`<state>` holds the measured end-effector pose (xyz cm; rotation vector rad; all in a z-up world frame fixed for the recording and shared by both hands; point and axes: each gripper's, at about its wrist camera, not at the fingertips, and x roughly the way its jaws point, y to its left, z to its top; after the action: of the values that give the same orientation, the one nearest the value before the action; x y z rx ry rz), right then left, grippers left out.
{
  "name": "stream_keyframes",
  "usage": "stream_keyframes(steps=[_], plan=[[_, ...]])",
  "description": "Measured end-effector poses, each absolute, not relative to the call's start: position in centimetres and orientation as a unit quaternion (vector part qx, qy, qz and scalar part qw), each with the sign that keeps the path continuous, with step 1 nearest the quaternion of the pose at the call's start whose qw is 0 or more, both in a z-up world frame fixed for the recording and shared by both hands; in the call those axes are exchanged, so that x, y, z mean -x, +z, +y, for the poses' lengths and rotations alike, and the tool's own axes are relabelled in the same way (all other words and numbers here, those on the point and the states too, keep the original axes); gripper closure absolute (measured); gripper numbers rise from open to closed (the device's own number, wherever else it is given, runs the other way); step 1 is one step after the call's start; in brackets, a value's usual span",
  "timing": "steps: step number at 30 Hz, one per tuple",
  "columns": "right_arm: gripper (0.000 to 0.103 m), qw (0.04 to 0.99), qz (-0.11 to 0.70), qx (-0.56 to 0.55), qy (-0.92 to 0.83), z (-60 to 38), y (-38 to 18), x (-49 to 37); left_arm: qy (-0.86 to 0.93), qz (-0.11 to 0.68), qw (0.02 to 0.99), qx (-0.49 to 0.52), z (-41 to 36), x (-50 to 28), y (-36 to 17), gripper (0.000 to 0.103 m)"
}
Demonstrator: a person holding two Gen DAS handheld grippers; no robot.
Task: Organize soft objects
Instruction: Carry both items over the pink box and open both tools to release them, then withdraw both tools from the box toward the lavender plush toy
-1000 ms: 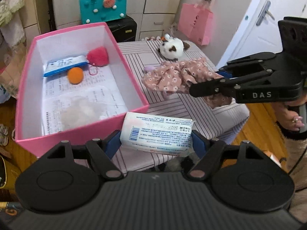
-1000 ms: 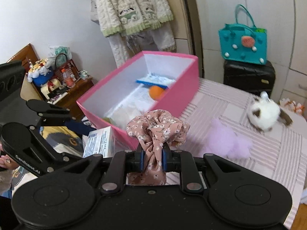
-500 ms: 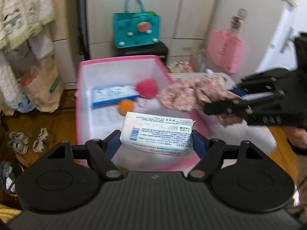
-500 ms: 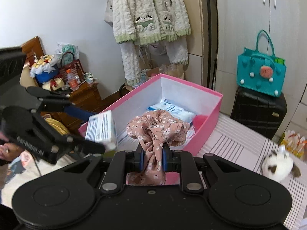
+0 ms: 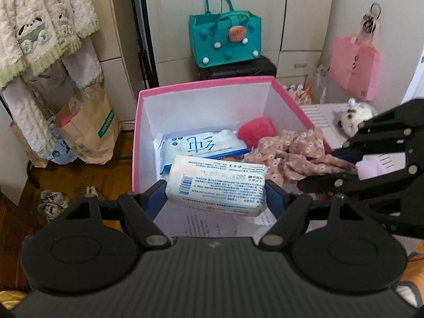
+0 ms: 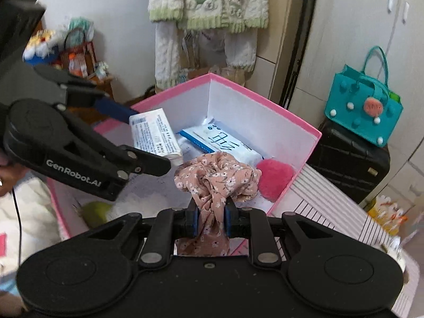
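Note:
My left gripper is shut on a white tissue pack and holds it over the pink box. My right gripper is shut on a floral pink cloth and holds it above the box's right side; the cloth also shows in the left wrist view. Inside the box lie a blue and white wipes pack, a red pom-pom and printed paper. The tissue pack also shows in the right wrist view. A white plush toy sits on the striped table to the right.
A teal bag stands on a black case behind the box. A pink bag hangs at the right. Clothes hang at the left above a paper bag. A purple fluff lies on the table.
Both grippers have moved over the pink box, carrying the tissue pack and the floral cloth from the table's edge to above its inside.

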<state>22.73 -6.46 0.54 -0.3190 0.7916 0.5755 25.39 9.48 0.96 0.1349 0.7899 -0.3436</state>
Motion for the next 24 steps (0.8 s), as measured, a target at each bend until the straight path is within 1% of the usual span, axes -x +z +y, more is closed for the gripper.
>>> stream_keyframes(steps=[4,7,9,10,11,12,15,17,24], plan=[[0.079,0.867,0.373,0.183,0.275,-6.2,0.3,-23.0,-0.162,0.381,0.905,-0.097,8.9,-25.7,0.1,0.025],[0.078,0.855,0.383,0.188,0.294,-6.0,0.1,-23.5,-0.143,0.378,0.907,-0.115,8.6,-26.1,-0.2,0.024],[0.070,0.854,0.381,0.195,0.295,-5.7,-0.1,-23.6,-0.133,0.377,0.909,-0.119,8.6,-26.3,-0.3,0.024],[0.068,0.854,0.382,0.196,0.295,-5.6,-0.2,-23.6,-0.132,0.376,0.910,-0.117,8.6,-26.3,-0.3,0.024],[0.064,0.854,0.382,0.194,0.296,-5.6,-0.3,-23.6,-0.135,0.376,0.909,-0.116,8.6,-26.3,-0.3,0.024],[0.057,0.854,0.380,0.193,0.298,-5.4,-0.4,-23.4,-0.141,0.378,0.908,-0.112,8.7,-26.2,-0.3,0.024],[0.040,0.857,0.372,0.192,0.300,-5.4,-0.3,-23.1,-0.148,0.389,0.905,-0.088,9.0,-26.2,-0.4,0.024],[0.038,0.862,0.367,0.185,0.296,-5.7,0.1,-22.7,-0.143,0.388,0.907,-0.078,9.3,-26.0,-0.3,0.024],[0.038,0.874,0.361,0.126,0.299,-8.4,2.0,-20.8,-0.141,0.373,0.915,-0.056,10.2,-24.8,0.9,0.022]])
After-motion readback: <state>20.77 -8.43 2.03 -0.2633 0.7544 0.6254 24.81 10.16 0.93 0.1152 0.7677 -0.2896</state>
